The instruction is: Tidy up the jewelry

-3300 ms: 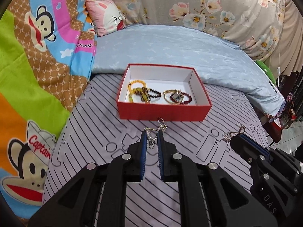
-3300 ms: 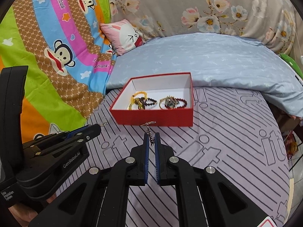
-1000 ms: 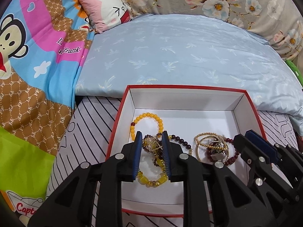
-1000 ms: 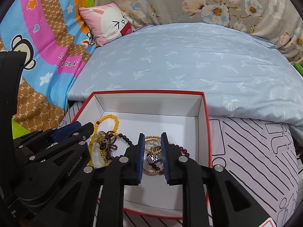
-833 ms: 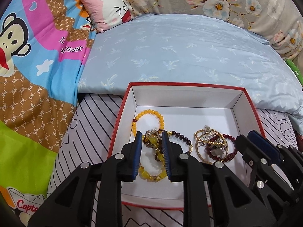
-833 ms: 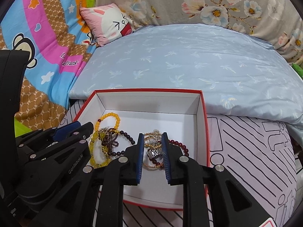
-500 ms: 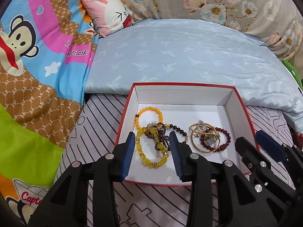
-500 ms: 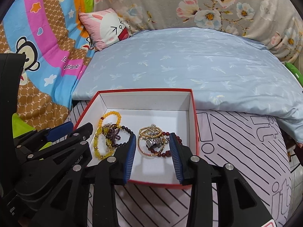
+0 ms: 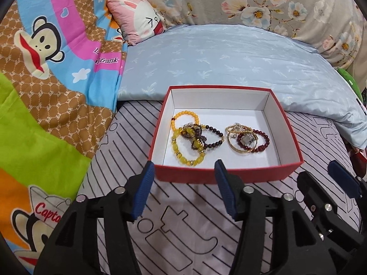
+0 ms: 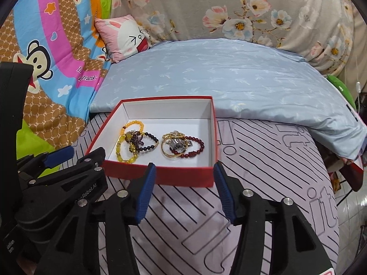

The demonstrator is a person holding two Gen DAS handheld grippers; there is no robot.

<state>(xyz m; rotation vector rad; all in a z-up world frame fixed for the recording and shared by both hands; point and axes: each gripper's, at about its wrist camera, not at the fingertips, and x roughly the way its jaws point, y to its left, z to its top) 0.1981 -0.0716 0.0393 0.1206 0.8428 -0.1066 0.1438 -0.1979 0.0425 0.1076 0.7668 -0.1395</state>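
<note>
A red box (image 9: 229, 175) (image 10: 160, 175) with a white inside lies on the lilac striped sheet. In its left half sit yellow bead bracelets (image 9: 183, 137) (image 10: 128, 142) tangled with dark beads. In its right half lie gold bangles and a dark red bead bracelet (image 9: 247, 138) (image 10: 183, 146) with a silver piece on top. My left gripper (image 9: 183, 171) hangs just short of the box's front wall, its jaws opening with nothing between them. My right gripper (image 10: 183, 169) is beside it, its jaws also opening and empty.
A pale blue pillow (image 9: 229, 64) lies right behind the box. A bright cartoon-monkey blanket (image 9: 45, 80) covers the left side, with a small pink rabbit cushion (image 9: 137, 23) at the back. The bed's edge drops away at the right (image 10: 344, 183).
Both grippers have drawn back out of the box toward me and a little up, their jaws spreading. The small silver pieces they carried earlier now lie among the bracelets.
</note>
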